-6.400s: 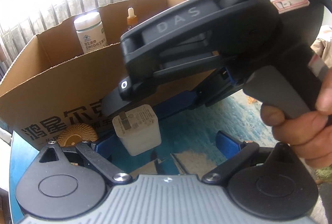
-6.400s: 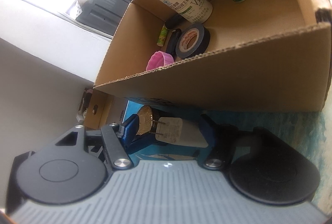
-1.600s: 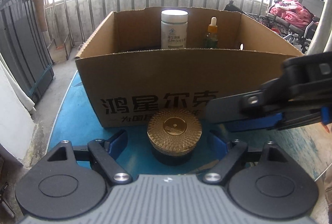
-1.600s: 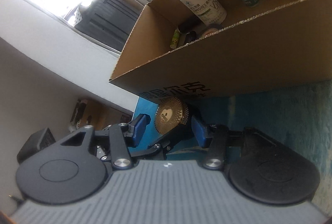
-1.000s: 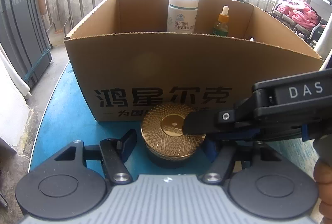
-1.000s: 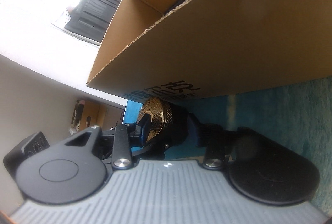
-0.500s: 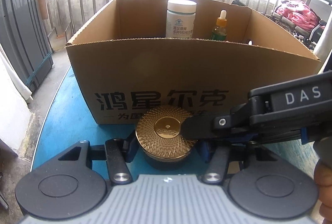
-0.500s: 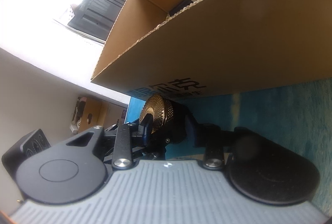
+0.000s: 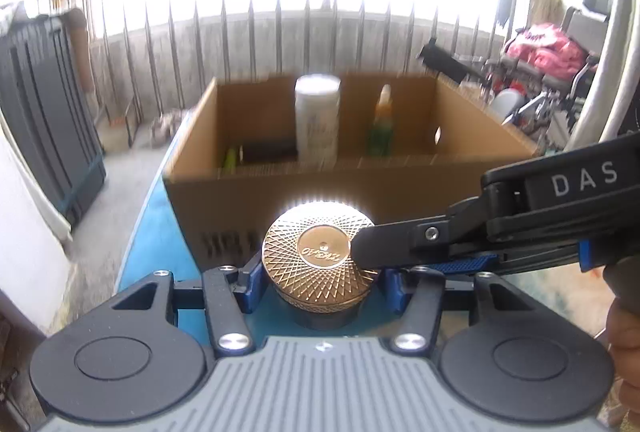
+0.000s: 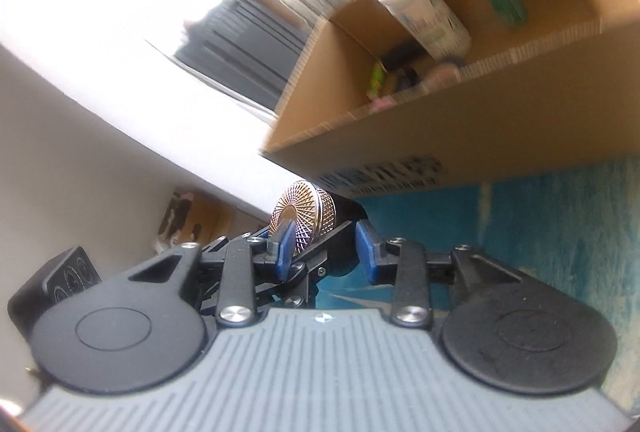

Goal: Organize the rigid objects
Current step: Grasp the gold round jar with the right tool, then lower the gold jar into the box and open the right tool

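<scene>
Left gripper is clamped on the sides of the round dark jar with the gold patterned lid; right gripper pinches it top to bottom — so it's held by both, off the blue table, in front of the brown cardboard box. I'd raise both together, keep it level, clear the near wall; box contents are blurry, the floor mostly hidden.

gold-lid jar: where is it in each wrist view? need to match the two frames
Left wrist: gold-lid jar low centre, lid facing up, in front of the cardboard box.
Right wrist: jar centre-left, seen side-on, below the box's corner.
Shared landmark: white bottle standing inside the box.
</scene>
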